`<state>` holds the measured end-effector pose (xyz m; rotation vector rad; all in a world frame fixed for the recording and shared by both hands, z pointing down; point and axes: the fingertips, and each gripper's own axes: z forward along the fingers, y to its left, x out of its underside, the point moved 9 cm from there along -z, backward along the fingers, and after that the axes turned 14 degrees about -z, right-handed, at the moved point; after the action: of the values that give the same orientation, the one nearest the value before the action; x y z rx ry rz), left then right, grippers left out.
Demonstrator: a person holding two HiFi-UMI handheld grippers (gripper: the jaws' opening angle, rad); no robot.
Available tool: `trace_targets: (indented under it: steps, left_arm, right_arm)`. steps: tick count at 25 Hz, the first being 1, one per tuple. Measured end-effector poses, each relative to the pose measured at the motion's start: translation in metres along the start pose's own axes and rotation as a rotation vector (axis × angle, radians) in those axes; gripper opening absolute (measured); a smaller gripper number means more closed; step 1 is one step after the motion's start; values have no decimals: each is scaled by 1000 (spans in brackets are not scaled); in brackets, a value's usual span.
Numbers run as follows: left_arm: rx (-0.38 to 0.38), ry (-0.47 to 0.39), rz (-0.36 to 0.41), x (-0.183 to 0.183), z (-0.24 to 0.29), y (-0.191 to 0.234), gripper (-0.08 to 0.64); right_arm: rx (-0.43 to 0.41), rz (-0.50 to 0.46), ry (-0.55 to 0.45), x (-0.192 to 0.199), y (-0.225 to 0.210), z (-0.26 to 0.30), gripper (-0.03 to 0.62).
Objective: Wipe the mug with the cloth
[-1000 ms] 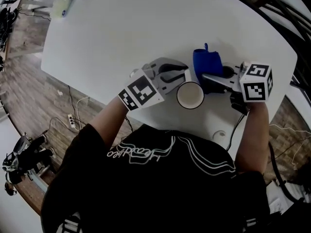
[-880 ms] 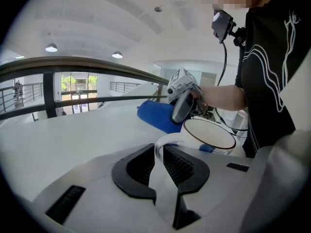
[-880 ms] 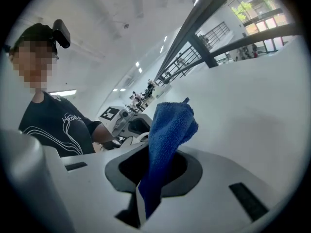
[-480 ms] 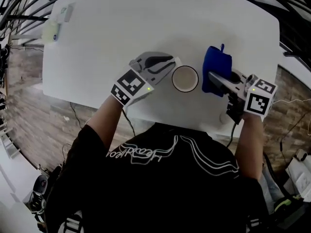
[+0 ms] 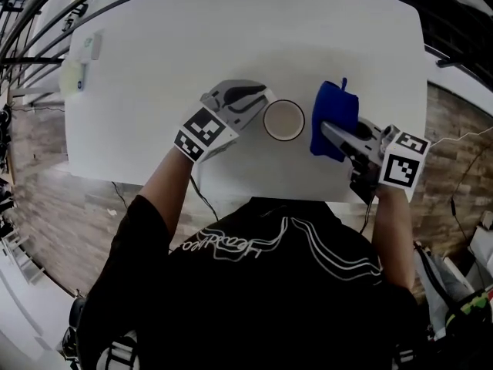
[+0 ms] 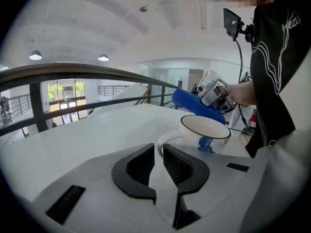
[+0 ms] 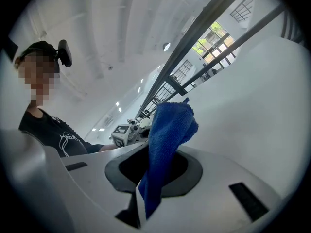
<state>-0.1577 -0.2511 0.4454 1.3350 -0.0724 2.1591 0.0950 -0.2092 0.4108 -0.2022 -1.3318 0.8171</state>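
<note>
White table [image 5: 192, 37], upright mug [image 5: 283, 120], handle toward left gripper [image 5: 259, 108]

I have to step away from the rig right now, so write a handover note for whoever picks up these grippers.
Left gripper: shut on the handle of the mug, which stands upright on the table.
Right gripper: shut on the blue cloth, held just right of the mug; contact not clear.
Done: both things gripped.
Left: wipe the mug with the cloth.
</note>
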Motion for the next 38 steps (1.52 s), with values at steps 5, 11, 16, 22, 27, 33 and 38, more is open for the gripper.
trace_targets:
  steps: [5, 11, 16, 22, 27, 33, 38]
  left_arm:
    - [36, 13, 27, -2, 2, 2, 38]
    - [10, 14, 12, -1, 2, 1, 38]
    - [-20, 22, 1, 0, -3, -5, 38]
    - [-53, 8, -40, 7, -6, -12, 38]
    - [-91, 4, -55, 8, -5, -21, 38]
    - [-129, 9, -65, 7, -6, -28, 38]
    - [-149, 16, -72, 12, -10, -34, 38]
  right_arm:
    - [14, 41, -32, 9, 5, 1, 54]
    - [3, 89, -82, 17, 2, 3, 54]
    - [-10, 117, -99, 20, 0, 2, 54]
    - [-7, 83, -56, 27, -1, 7, 54]
    - [16, 93, -16, 33, -7, 9, 54]
    - [85, 134, 60, 36, -16, 13, 54]
    - [157, 118, 111, 35, -17, 18, 54]
